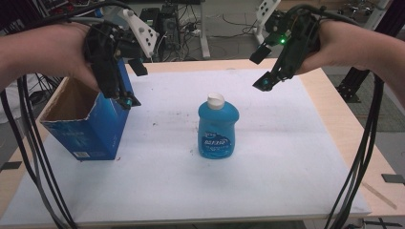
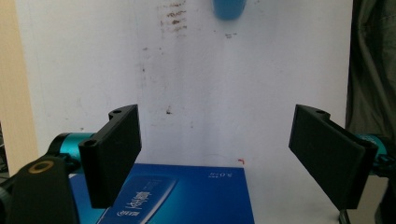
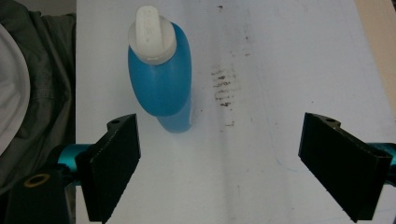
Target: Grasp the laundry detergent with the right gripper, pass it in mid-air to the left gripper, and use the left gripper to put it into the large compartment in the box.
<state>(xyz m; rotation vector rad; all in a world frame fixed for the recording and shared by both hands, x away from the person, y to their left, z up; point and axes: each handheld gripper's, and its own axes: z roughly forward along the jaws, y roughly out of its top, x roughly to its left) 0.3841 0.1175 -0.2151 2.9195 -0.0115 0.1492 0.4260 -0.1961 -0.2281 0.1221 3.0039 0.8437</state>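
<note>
White sheeting (image 1: 286, 157) covers the table; a blue bottle (image 1: 218, 128) stands upright mid-sheet, between and below both raised grippers. Left gripper (image 1: 125, 98), jaws apart, hovers over the open box (image 1: 83, 121). Right gripper (image 1: 264, 82), jaws apart, hangs well apart from the bottle.

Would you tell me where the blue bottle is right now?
In the high view the blue bottle stands upright mid-sheet, right of the blue box.
</note>
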